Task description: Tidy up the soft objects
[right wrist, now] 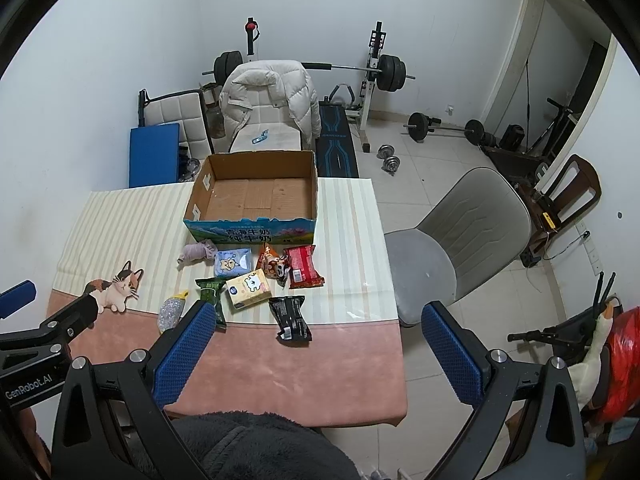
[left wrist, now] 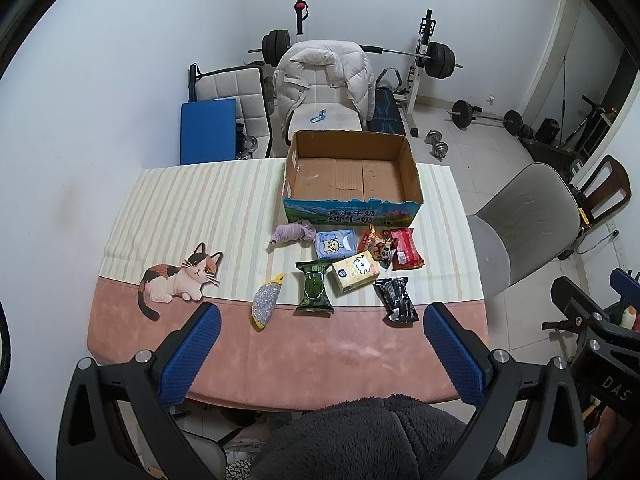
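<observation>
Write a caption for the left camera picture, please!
Open left gripper hovers over snack packets beside an empty cardboard box.

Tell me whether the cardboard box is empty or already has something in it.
Empty. The cardboard box sits open-topped on the table, and both views show only its bare brown floor; the soft packets all lie on the tablecloth in front of it.

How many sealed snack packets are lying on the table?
4: a green packet nearest the silver pouch, a black packet nearest me, a red packet and an orange packet near the cardboard box.
</observation>
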Motion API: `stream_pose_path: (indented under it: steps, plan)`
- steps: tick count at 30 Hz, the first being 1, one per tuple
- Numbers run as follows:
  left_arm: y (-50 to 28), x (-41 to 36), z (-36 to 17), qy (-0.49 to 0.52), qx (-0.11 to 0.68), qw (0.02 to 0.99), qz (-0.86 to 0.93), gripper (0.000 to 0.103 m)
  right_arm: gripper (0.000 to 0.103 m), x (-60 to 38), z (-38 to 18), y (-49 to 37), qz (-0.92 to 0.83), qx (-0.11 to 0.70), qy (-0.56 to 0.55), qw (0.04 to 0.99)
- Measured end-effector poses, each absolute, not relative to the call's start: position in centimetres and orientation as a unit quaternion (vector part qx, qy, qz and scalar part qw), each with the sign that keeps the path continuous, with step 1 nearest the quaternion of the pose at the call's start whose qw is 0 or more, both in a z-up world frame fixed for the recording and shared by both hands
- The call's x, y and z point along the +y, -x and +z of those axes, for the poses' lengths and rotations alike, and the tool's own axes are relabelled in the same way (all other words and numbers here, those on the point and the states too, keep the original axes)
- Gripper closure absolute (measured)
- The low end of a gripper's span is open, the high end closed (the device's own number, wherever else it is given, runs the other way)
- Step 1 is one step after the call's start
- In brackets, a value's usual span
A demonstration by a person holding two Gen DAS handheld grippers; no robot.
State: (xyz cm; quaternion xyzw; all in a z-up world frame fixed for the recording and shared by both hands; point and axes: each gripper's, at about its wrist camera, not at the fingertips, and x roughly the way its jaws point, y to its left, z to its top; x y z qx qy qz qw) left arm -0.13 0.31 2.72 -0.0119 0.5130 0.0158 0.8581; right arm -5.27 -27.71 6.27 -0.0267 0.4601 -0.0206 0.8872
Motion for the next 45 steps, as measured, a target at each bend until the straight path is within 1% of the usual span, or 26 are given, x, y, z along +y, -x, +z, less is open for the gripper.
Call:
stream_pose_path:
  steps: [17,34,39,41,45]
  plan:
    - [-0.3,0.3,3.0,0.013,0.510,0.860,0.014,0.000,0.000,-27.7,7.0,5.1,-0.022,0.457,0.027,0.889]
    - [0.0,0.5,2.0,0.013,0.507,0.862,0.017,0.000,0.000,-27.6,7.4,4.2,-0.016,0.455,0.024,0.890]
    - [-0.1,0.5,1.6,0.012,0.510,0.860,0.014,0.000,0.000,-27.5,6.3,4.0,-0.008,0.457,0.017,0.889]
    - [-0.7,0.7,0.7,0.009,0.516,0.857,0.008,0.000,0.000,-27.8,5.3,3.3,-0.002,0.464,0.005,0.886]
    - [-3.6,0.6,-2.7,-0.036,0.510,0.859,0.022,0.000,0.000,-28.1,0.6,0.2,-0.008,0.496,-0.005,0.868]
